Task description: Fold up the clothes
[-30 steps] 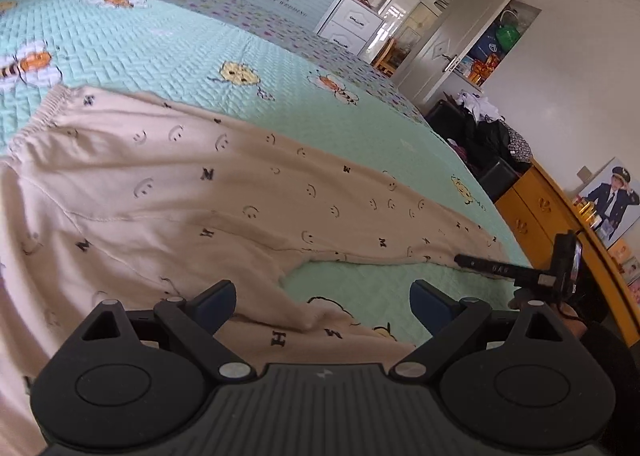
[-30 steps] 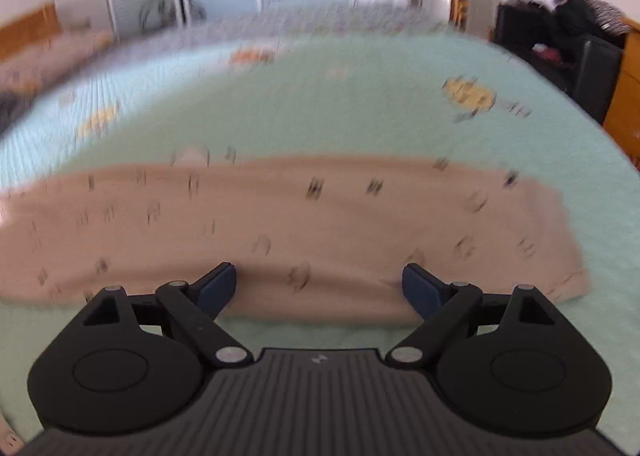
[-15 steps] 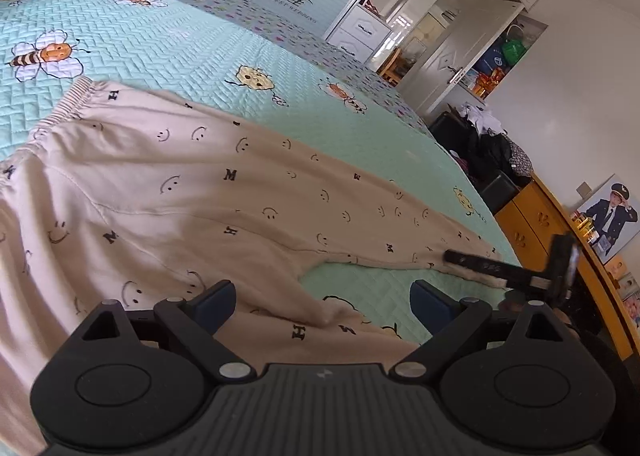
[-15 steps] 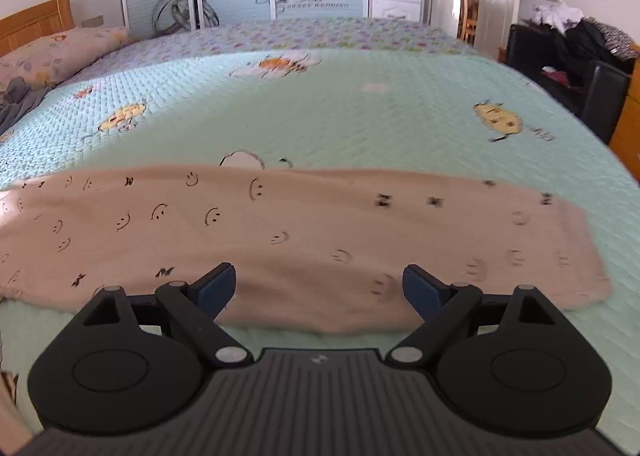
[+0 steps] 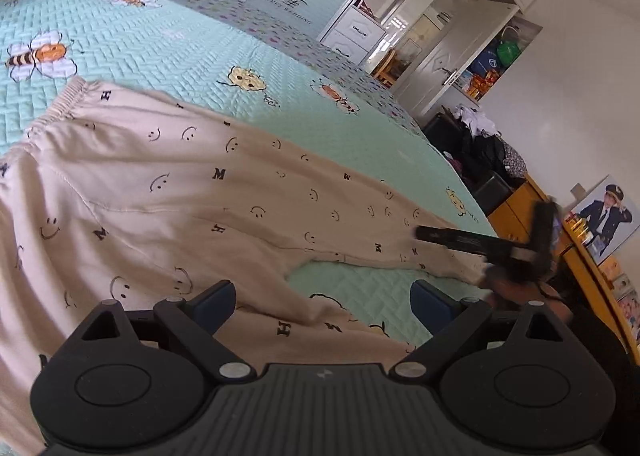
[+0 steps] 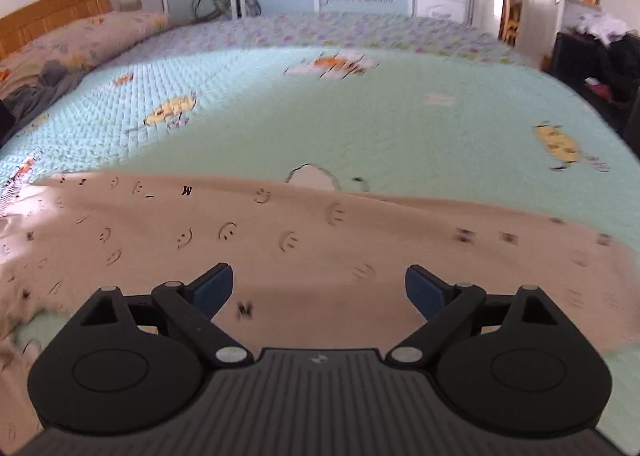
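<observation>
Both tongs have closed in on beige smiley-print trousers (image 5: pixel 208 192) spread flat on the bed (image 5: pixel 168 36). Left gripper (image 5: pixel 322 296) and right gripper (image 6: pixel 319 286), jaws wide and empty, hover above them; seizing a leg likely follows.

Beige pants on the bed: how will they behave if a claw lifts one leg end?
The pants look thin and lie flat, so probably floppy, draping from the pinch. Likely light. The rest may drag across the quilted bedspread.
</observation>
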### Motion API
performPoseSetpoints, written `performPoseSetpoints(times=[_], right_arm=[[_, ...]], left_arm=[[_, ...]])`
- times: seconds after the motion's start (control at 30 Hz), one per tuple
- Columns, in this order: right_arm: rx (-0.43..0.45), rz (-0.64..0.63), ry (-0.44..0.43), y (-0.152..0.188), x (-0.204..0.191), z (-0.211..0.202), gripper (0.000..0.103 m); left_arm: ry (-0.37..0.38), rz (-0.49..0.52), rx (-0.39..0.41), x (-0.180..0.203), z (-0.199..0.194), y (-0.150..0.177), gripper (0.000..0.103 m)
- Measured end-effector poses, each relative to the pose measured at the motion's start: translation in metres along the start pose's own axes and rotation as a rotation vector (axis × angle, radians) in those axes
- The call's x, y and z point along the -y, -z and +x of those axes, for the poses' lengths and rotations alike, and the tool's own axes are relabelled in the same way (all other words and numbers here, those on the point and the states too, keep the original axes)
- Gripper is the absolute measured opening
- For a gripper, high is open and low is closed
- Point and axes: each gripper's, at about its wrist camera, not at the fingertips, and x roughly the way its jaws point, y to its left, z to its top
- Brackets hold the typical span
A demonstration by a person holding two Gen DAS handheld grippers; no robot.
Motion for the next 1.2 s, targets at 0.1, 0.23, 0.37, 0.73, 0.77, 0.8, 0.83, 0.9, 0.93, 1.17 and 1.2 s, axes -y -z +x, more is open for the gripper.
performPoseSetpoints(times=[0.1, 0.23, 0.37, 0.73, 0.77, 0.8, 0.83, 0.9, 0.93, 1.17, 1.2], right_arm=[[-0.046, -0.068, 0.013, 0.018, -0.007, -0.004, 0.093], [-0.049, -0.13, -0.01, 0.047, -0.005, -0.056, 0.092], [0.114, -0.119, 0.029, 0.012, -0.01, -0.063, 0.093], [-0.009, -0.153, -0.027, -0.036, -0.062, 0.022, 0.094], [0.006, -0.177, -0.055, -0.025, -0.058, 0.004, 0.094], [0.046, -0.175, -0.061, -0.019, -0.05, -0.014, 0.094], [0.085, -0.173, -0.066, -0.014, -0.042, -0.032, 0.094], [0.151, -0.112, -0.013, -0.025, -0.015, -0.05, 0.094], [0.178, -0.074, 0.014, -0.032, 0.0, -0.057, 0.094], [0.134, 0.046, -0.015, -0.045, 0.024, -0.041, 0.094], [0.127, 0.05, -0.023, -0.043, 0.015, -0.033, 0.094]], left_arm=[[-0.01, -0.019, 0.023, -0.011, -0.009, -0.002, 0.095], [-0.016, -0.059, 0.019, -0.026, -0.002, -0.007, 0.095], [0.019, -0.049, 0.009, -0.012, 0.003, -0.005, 0.095], [0.021, -0.038, 0.02, -0.019, -0.002, -0.004, 0.095], [0.028, -0.05, 0.016, -0.022, 0.003, -0.007, 0.095], [0.037, -0.06, 0.015, -0.023, 0.008, -0.009, 0.095], [0.05, -0.06, 0.016, -0.02, 0.012, -0.01, 0.095], [0.074, -0.045, 0.023, -0.011, 0.017, -0.011, 0.095], [0.085, -0.033, 0.026, -0.007, 0.019, -0.011, 0.095], [0.091, -0.028, -0.024, 0.0, 0.041, 0.003, 0.095], [0.087, -0.021, -0.027, 0.001, 0.042, 0.003, 0.095]])
